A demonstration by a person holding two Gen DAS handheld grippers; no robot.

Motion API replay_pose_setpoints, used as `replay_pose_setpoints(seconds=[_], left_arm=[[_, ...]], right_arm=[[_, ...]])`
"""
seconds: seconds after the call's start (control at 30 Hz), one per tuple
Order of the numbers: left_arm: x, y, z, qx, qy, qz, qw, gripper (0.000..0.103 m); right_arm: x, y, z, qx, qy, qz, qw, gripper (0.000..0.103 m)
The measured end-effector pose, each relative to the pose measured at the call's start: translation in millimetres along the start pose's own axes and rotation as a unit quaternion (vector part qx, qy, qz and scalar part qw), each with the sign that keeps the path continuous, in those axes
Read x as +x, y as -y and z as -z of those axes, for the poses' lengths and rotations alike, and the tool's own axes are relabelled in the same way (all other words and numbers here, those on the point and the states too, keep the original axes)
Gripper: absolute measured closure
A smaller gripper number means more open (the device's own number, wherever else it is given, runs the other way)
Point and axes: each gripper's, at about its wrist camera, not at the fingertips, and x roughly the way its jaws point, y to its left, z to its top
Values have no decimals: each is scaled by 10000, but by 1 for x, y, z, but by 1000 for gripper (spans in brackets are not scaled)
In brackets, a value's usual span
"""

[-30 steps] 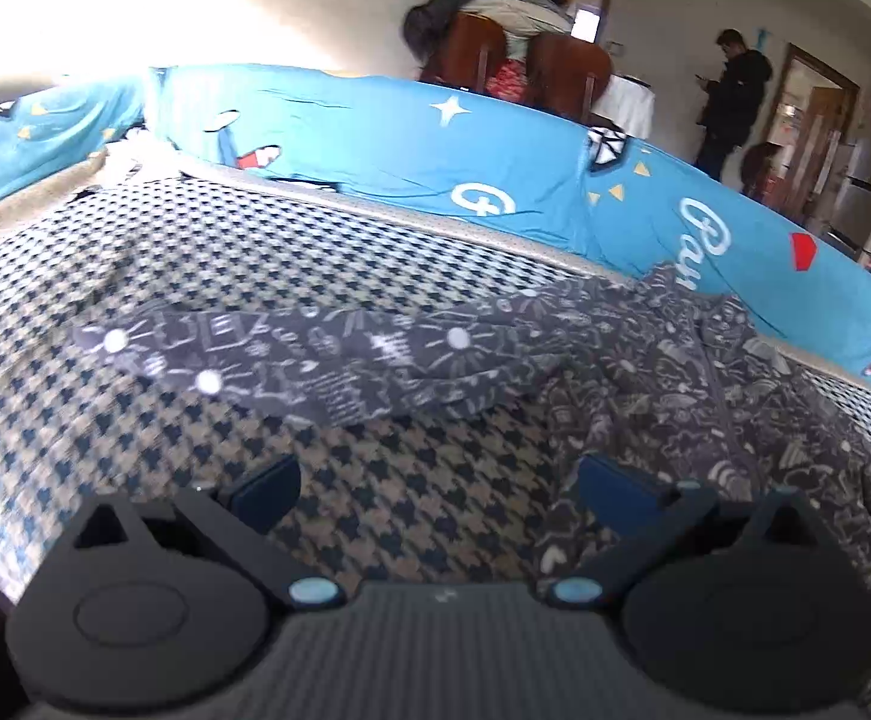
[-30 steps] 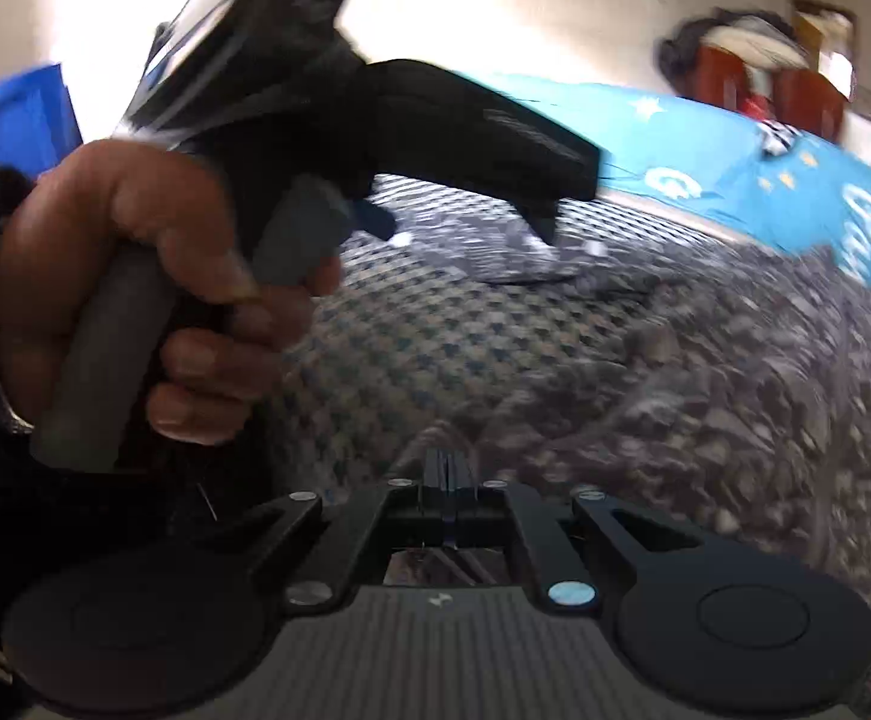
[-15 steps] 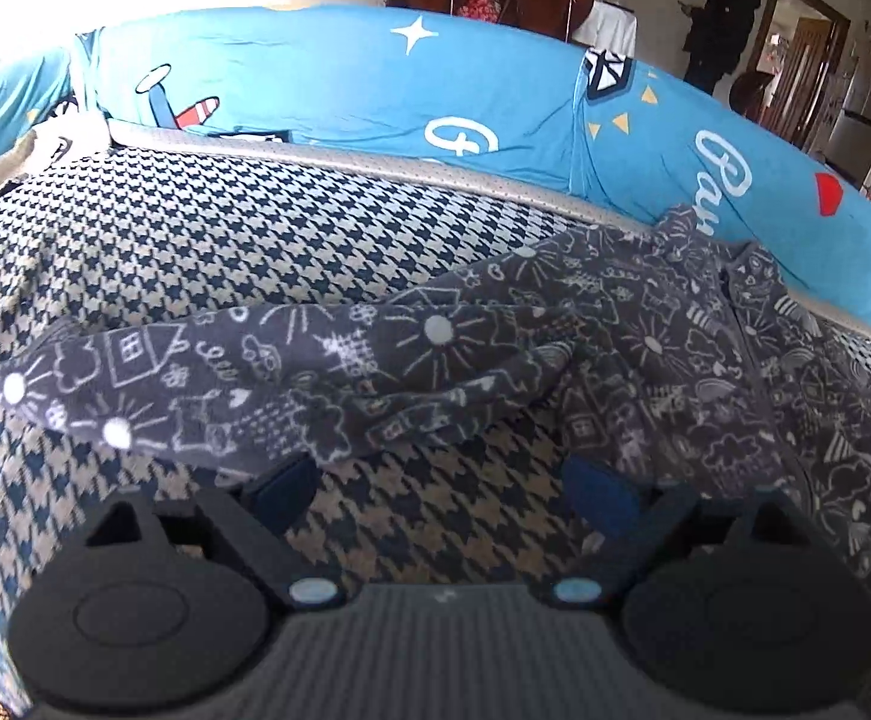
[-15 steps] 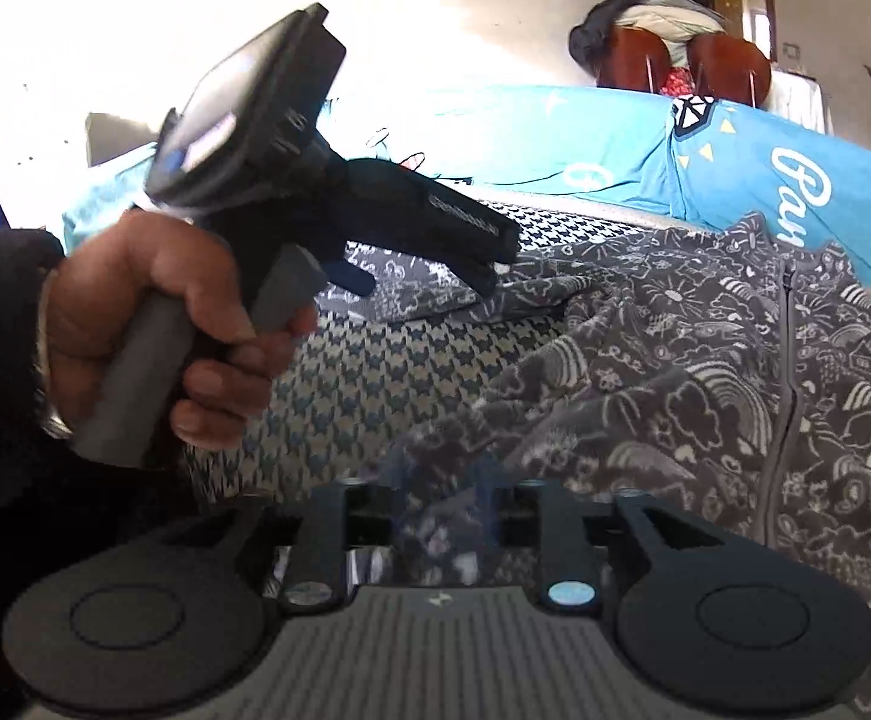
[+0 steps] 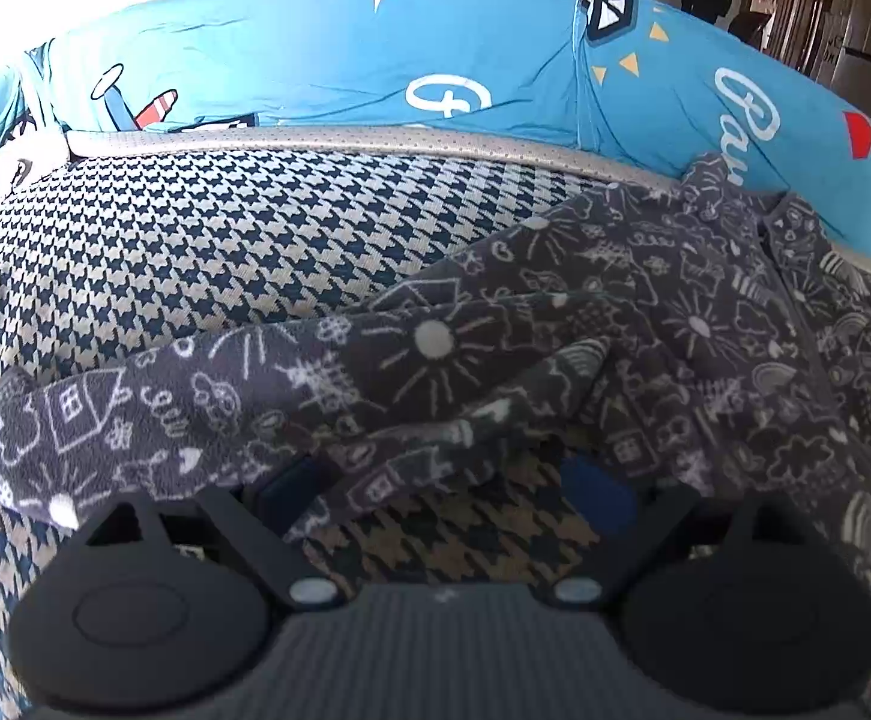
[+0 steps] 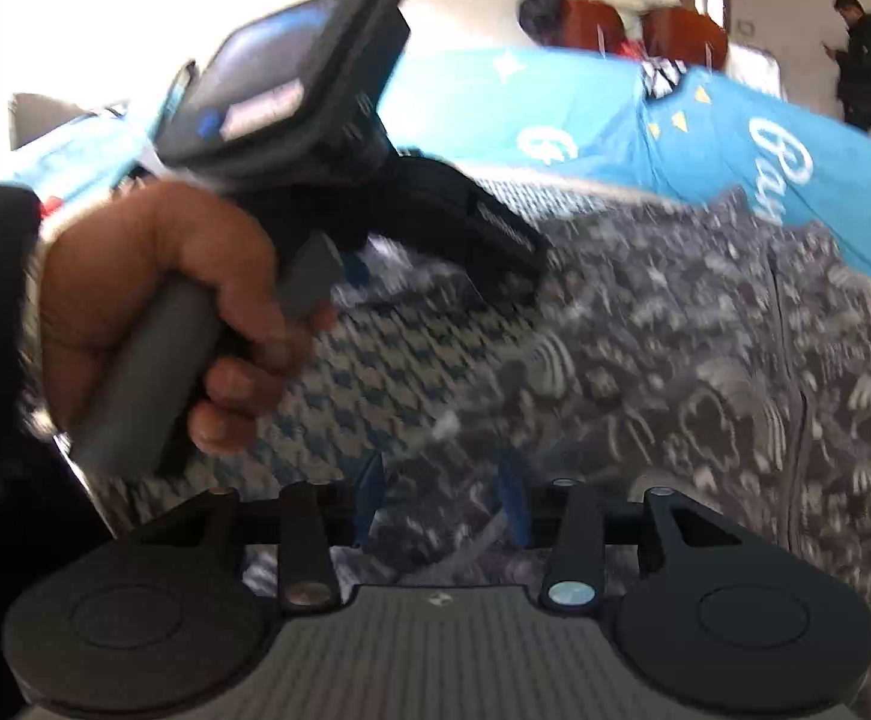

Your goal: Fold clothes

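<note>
So we've got the grey doodle-print jacket [image 5: 675, 324] spread over the houndstooth cushion [image 5: 207, 252], bunched toward the cushion's right side and running up to its back edge, where the silver trim meets the blue cartoon-print cover [image 5: 327, 60]. One sleeve [image 5: 207, 396] stretches out leftward across the cushion, nearly reaching its left edge.

Our left gripper [image 5: 447, 486] has its fingers spread wide. The sleeve's lower edge droops right over the left finger [image 5: 291, 486] and partly into the gap, while the right finger [image 5: 597, 498] sits beside the jacket's body. The pads aren't pressing on any cloth; bare houndstooth shows between them.

Our right gripper [image 6: 444, 495] is opening up at this moment, its fingers partway apart. Jacket fabric lies in the gap between the blue pads [image 6: 513, 495], but the shot is blurry and we see nothing pinched. From that side, our left hand [image 6: 153, 312] wraps the other gripper's grey handle, hovering over the cushion's left part with its nose pointing down at the sleeve. The jacket's zipper [image 6: 795, 372] runs down the right of that view.
</note>
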Motion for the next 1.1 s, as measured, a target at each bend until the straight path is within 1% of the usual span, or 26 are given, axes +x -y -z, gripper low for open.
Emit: replay_pose_setpoints(seconds=[0.17,0.23,0.3,0.4,0.47,0.57,0.7,0.77,0.83,0.93,1.1], left_arm=[[10,1,0,123,-34,-130,9998,10],[13,1,-1,165,-21,-186,9997,10],[16,1,-1,235,-17,-253,9994,10],[21,5,-1,428,29,-477,9979,10],[23,6,-1,459,62,-598,9971,10],[25,4,-6,425,124,-771,9960,10],[29,-8,-16,214,218,-1011,9944,9],[31,-14,-21,120,279,-1144,9930,9],[33,-19,-27,31,303,-1218,9921,8],[37,-25,-32,-118,290,-1228,9919,8],[37,-23,-43,-102,479,-1391,9891,8]], right_arm=[[2,0,5,23,-39,-25,10000,59],[3,0,7,14,-26,-12,10000,67],[5,2,9,98,-39,-46,9999,78],[4,5,10,173,13,-156,9997,91],[3,8,10,200,90,-258,9994,93],[-3,14,7,367,220,-608,9972,95],[-15,7,0,179,489,-1058,9930,96],[-15,5,-1,132,504,-1215,9912,96],[-12,3,-1,129,460,-1293,9905,96],[-4,0,1,144,329,-1365,9900,96],[7,-7,1,140,250,-1452,9890,96]])
